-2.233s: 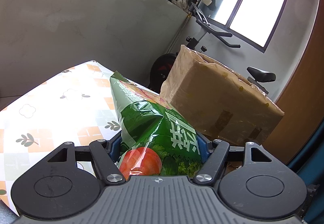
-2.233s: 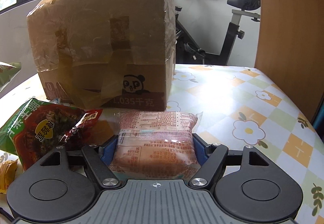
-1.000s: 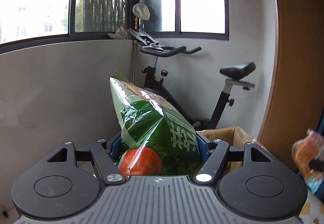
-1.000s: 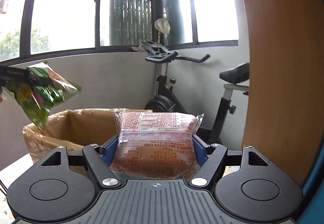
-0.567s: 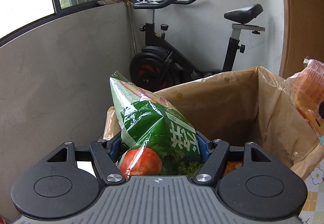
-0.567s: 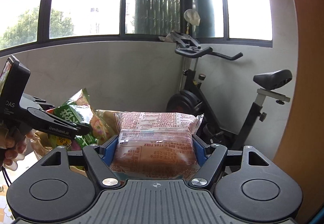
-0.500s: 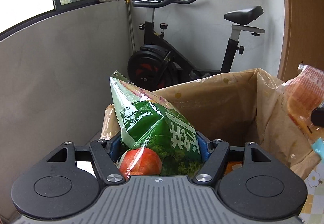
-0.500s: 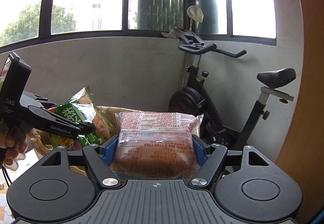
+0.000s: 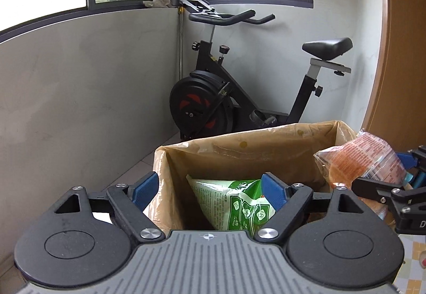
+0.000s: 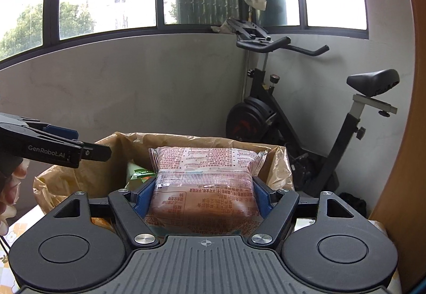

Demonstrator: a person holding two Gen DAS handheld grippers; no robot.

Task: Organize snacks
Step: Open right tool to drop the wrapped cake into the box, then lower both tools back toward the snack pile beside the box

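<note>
My left gripper (image 9: 210, 187) is open and empty above the open cardboard box (image 9: 239, 147). The green snack bag (image 9: 237, 203) lies inside the box below its fingers. My right gripper (image 10: 203, 195) is shut on a clear-wrapped reddish-brown snack pack (image 10: 205, 187) and holds it over the box's right side (image 10: 279, 169). The pack (image 9: 359, 158) and the right gripper's fingers (image 9: 378, 190) also show at the right of the left wrist view. The left gripper's fingers (image 10: 53, 147) show at the left of the right wrist view, above the box's left rim. A bit of the green bag (image 10: 138, 174) shows inside.
An exercise bike (image 9: 239, 97) stands on the floor behind the box, in the corner under the windows. A grey wall (image 9: 80, 107) runs on the left and a wooden panel (image 9: 399, 54) on the right. The flower-patterned tablecloth (image 9: 412, 254) shows beside the box.
My left gripper has opened and the green snack bag has dropped into the box. My right gripper has moved with its pack closer over the box.
</note>
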